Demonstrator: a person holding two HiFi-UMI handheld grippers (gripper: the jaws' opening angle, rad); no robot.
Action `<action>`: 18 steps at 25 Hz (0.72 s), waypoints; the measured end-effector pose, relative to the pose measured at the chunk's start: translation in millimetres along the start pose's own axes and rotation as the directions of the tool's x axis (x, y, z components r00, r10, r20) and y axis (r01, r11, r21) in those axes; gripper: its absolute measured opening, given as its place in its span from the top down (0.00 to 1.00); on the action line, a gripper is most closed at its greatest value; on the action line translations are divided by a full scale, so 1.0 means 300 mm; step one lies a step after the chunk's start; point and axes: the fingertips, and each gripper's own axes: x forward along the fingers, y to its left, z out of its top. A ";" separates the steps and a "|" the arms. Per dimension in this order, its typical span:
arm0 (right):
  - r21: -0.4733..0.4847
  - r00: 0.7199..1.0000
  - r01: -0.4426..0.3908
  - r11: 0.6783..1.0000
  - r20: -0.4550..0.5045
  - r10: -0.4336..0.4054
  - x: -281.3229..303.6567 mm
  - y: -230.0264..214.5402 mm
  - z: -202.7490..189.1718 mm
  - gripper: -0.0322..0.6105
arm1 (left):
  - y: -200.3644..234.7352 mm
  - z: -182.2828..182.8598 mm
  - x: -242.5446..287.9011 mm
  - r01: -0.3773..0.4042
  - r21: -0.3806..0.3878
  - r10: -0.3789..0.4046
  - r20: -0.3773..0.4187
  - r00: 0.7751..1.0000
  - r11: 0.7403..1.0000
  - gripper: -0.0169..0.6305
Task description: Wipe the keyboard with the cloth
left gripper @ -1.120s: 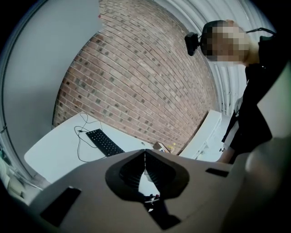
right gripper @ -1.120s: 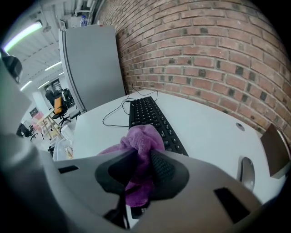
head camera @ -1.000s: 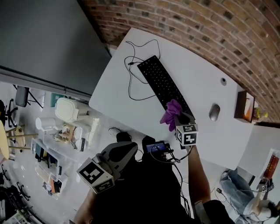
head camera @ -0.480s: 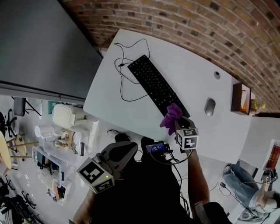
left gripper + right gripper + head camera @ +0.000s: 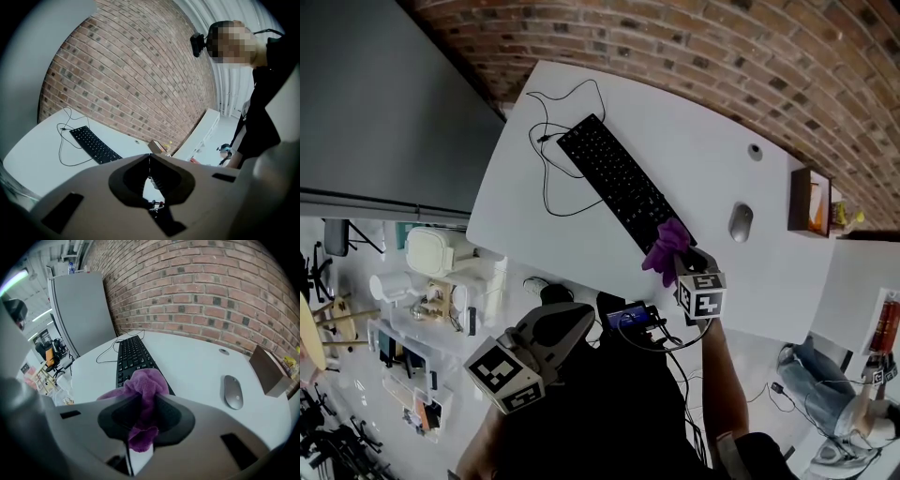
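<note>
A black keyboard [image 5: 614, 178] lies slantwise on the white table [image 5: 694, 141], its cable [image 5: 546, 178] looping off the far end. My right gripper [image 5: 680, 258] is shut on a purple cloth [image 5: 667, 246], which hangs over the keyboard's near end. In the right gripper view the cloth [image 5: 143, 385] bunches between the jaws of that gripper [image 5: 145, 401], with the keyboard [image 5: 133, 357] just beyond. My left gripper [image 5: 572, 319] is held off the table's near edge with its jaw tips together and nothing in it. The left gripper view shows the keyboard [image 5: 93, 143] far off.
A grey mouse [image 5: 740, 222] lies to the right of the keyboard, and a brown box [image 5: 811, 202] stands at the table's right edge by the brick wall. A small round port [image 5: 755, 150] sits in the tabletop. Shelving and clutter stand on the floor at the left.
The head view has swung, so the table and keyboard sit further left in the frame. My right gripper still holds the cloth at the keyboard's near end. The left gripper looks unmoved.
</note>
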 end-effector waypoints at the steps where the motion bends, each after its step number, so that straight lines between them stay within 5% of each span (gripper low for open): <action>1: 0.001 1.000 0.000 1.000 0.001 0.000 0.000 -0.002 0.000 0.80 | -0.003 -0.004 0.003 0.000 -0.001 0.000 -0.001 1.000 1.000 0.95; 18: -0.035 1.000 0.015 0.999 -0.025 -0.016 0.066 0.023 0.087 0.80 | 0.038 0.051 -0.045 -0.022 0.007 0.021 0.051 0.998 1.000 0.95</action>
